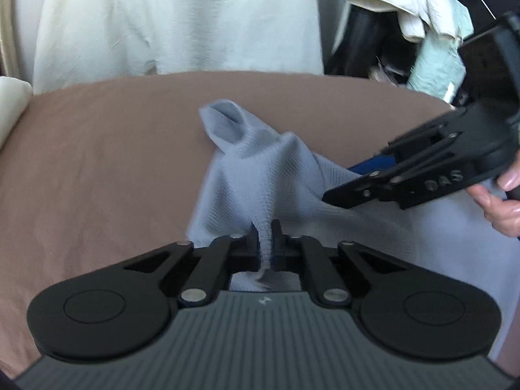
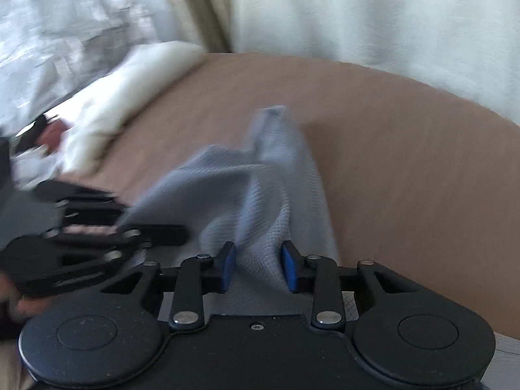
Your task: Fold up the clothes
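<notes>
Two black two-finger grippers on pale blue ribbed knit garment (image 1: 260, 175), bunched mid-bed on brown sheet (image 1: 97, 162). Left gripper (image 1: 265, 243) pinching a fold; right gripper (image 2: 258, 266) part-spread around cloth, contact unclear through blur. Step: grasping edges; next, lift and spread flat.

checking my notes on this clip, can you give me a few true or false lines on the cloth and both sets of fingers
1. The left gripper has its fingers pinched on a fold of the grey-blue cloth. True.
2. The cloth lies on a green sheet. False: the sheet is brown.
3. The cloth is folded flat. False: it is bunched and pulled up.
4. Cloth sits between the right gripper fingers. True.
5. A white pillow lies on the bed. True.
</notes>
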`<control>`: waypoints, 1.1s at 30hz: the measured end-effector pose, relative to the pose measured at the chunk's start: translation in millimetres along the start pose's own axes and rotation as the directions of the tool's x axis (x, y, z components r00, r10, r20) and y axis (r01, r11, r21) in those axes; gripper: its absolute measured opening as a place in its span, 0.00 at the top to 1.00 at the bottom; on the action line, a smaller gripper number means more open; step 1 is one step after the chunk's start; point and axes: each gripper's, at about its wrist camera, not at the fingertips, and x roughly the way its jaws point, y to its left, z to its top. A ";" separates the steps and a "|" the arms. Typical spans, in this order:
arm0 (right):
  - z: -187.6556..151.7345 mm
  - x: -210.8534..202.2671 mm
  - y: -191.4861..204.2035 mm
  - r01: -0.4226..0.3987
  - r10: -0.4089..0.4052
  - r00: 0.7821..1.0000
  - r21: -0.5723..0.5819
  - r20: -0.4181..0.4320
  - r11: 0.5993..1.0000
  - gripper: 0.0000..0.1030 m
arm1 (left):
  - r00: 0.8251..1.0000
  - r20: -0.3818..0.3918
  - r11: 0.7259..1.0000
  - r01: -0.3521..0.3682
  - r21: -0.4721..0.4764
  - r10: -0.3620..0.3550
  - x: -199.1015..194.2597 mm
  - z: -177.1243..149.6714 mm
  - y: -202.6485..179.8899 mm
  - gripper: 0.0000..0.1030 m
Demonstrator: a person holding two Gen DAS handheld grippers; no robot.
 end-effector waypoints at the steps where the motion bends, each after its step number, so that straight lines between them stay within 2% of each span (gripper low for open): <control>1: -5.9 -4.1 4.0 -0.015 0.015 1.000 -0.033 -0.012 0.999 0.66 | 1.000 -0.027 1.000 0.012 -0.028 -0.013 -1.8 -3.7 -1.8 0.96; 3: -15.8 -9.4 6.9 -0.050 0.046 0.997 -0.065 -0.059 0.997 0.65 | 0.997 -0.066 0.997 0.030 -0.074 -0.035 -8.2 -12.0 -5.6 0.96; 7: -25.8 -33.1 5.6 -0.121 0.115 0.991 -0.085 -0.075 0.989 0.63 | 0.995 -0.101 0.997 -0.003 -0.076 -0.005 -36.1 -30.3 -13.3 0.96; 10: -21.7 -47.3 -5.7 -0.177 0.176 0.984 -0.059 -0.027 0.982 0.61 | 0.994 -0.105 0.992 0.015 -0.126 -0.029 -62.0 -49.7 -13.5 0.96; 13: -7.1 -61.9 -22.7 -0.190 0.186 0.976 0.022 0.111 0.982 0.57 | 0.989 -0.147 0.988 0.012 -0.151 -0.034 -67.6 -68.9 -12.4 0.97; 15: 1.9 -61.0 -35.2 -0.150 0.131 0.974 0.096 0.183 0.984 0.57 | 0.984 -0.178 0.993 0.001 -0.121 -0.022 -60.0 -74.7 -19.7 0.97; 18: 13.8 -48.6 -38.7 -0.063 0.043 0.985 0.112 0.168 0.992 0.57 | 0.985 -0.170 0.996 -0.004 -0.084 -0.010 -60.3 -75.1 -27.9 0.97; 21: 14.5 -26.6 -15.4 0.037 -0.033 0.996 -0.054 0.079 0.998 0.57 | 0.989 -0.137 0.993 0.036 -0.109 -0.051 -67.6 -72.5 -23.8 0.97; 24: 6.9 -5.7 5.1 0.090 -0.094 0.996 -0.207 -0.007 0.974 0.57 | 0.992 -0.104 0.988 0.052 -0.144 -0.068 -72.8 -72.1 -13.5 0.97; 25: 5.5 0.9 11.3 0.113 -0.121 0.993 -0.250 -0.014 0.961 0.57 | 0.993 -0.098 0.987 0.057 -0.148 -0.072 -73.7 -72.9 -10.3 0.97; 27: 5.9 11.1 19.9 0.184 -0.183 0.983 -0.311 0.035 0.932 0.58 | 0.992 -0.093 0.986 0.071 -0.152 -0.085 -72.2 -74.5 -9.2 0.97; 28: 6.9 11.5 17.5 0.232 -0.215 0.972 -0.304 0.090 0.924 0.66 | 0.992 -0.089 0.985 0.078 -0.152 -0.093 -70.5 -76.2 -8.9 0.97; 29: 11.4 10.8 11.9 0.282 -0.254 0.958 -0.267 0.137 0.921 0.90 | 0.991 -0.103 0.985 0.074 -0.155 -0.091 -65.7 -79.2 -7.6 0.97; 30: 18.1 9.1 1.2 0.323 -0.295 0.942 -0.195 0.160 0.926 1.00 | 0.989 -0.131 0.985 0.051 -0.163 -0.073 -57.6 -81.6 -6.0 0.96; 32: 31.0 0.1 -31.4 0.365 -0.360 0.915 0.004 0.181 0.931 1.00 | 0.988 -0.140 0.981 0.042 -0.189 -0.069 -52.6 -85.0 -3.8 0.96; 33: 34.0 -5.6 -45.3 0.381 -0.391 0.900 0.086 0.193 0.920 1.00 | 0.989 -0.135 0.983 0.041 -0.180 -0.066 -54.4 -85.1 -5.9 0.96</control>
